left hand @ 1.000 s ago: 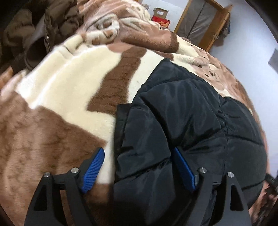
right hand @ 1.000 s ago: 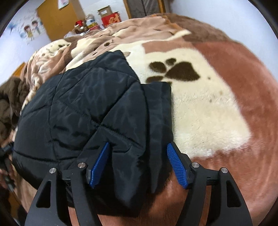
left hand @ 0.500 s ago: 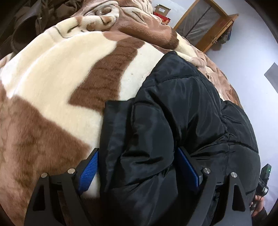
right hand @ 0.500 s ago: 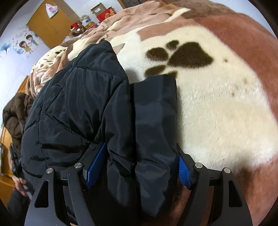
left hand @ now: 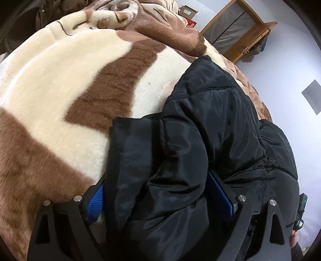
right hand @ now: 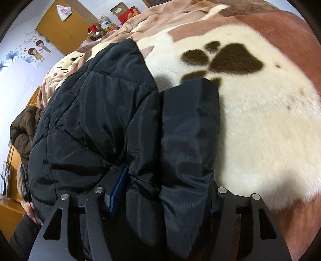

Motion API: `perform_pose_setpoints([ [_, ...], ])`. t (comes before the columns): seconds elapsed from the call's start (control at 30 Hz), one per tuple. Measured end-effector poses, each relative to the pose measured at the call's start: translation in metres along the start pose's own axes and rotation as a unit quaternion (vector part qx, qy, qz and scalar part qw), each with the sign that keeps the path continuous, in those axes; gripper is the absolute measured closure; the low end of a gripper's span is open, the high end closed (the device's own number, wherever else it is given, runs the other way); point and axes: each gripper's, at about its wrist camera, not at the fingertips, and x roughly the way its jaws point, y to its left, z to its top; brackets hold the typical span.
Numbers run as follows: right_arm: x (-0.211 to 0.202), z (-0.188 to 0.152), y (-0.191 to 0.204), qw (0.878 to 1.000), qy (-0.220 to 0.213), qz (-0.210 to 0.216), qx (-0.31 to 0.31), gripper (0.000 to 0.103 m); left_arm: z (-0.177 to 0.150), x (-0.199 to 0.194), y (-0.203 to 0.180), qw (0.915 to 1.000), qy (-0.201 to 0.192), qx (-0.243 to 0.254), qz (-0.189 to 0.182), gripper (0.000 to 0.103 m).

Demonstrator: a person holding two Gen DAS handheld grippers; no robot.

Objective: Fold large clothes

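Observation:
A black puffer jacket [left hand: 210,128] lies on a brown and cream fleece blanket [left hand: 60,84] on the bed. My left gripper [left hand: 160,198] straddles its near left corner, the blue pads [left hand: 94,204] pressing into the bunched fabric between them. In the right wrist view the same jacket [right hand: 96,112] fills the left half. My right gripper [right hand: 162,190] straddles the near right corner, with a folded flap [right hand: 188,128] between the pads [right hand: 118,186]. Both grippers hold the jacket's near edge.
The blanket with a dark paw print [right hand: 230,58] spreads to the right. A brown coat [right hand: 22,128] lies at the left edge of the bed. Boxes [right hand: 128,12] and a wooden door [right hand: 58,26] stand beyond the bed; a wooden frame [left hand: 240,30] stands against the wall.
Both grippers have moved forward onto the jacket's near edge and narrowed on it. The fabric now bunches between the pads, and the corner flaps have lifted slightly.

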Motion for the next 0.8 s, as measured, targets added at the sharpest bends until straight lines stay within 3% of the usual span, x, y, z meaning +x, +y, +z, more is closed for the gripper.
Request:
perform_pose_setpoints([
  [0.13, 0.000, 0.000, 0.000, 1.000, -0.003, 0.005, -0.001, 0.053, 0.002, 0.003, -0.004, 0.9999, 0.005, 0.009, -0.005, 0.016],
  [0.3, -0.004, 0.003, 0.011, 1.000, -0.003, -0.007, -0.012, 0.066, 0.002, -0.007, -0.019, 0.9997, 0.001, 0.022, -0.010, 0.055],
  [0.4, -0.012, 0.006, 0.021, 1.000, -0.006, -0.019, -0.022, 0.073, 0.004, -0.022, -0.033, 0.9991, -0.005, 0.040, 0.012, 0.071],
  [0.5, -0.027, 0.009, 0.028, 0.999, -0.015, -0.024, -0.034, 0.077, 0.009, -0.042, -0.050, 0.9976, -0.021, 0.059, 0.029, 0.075],
  [0.8, -0.084, 0.021, 0.050, 0.997, -0.060, 0.002, -0.047, 0.079, 0.029, -0.108, -0.087, 0.9941, -0.068, 0.083, 0.013, 0.076],
])
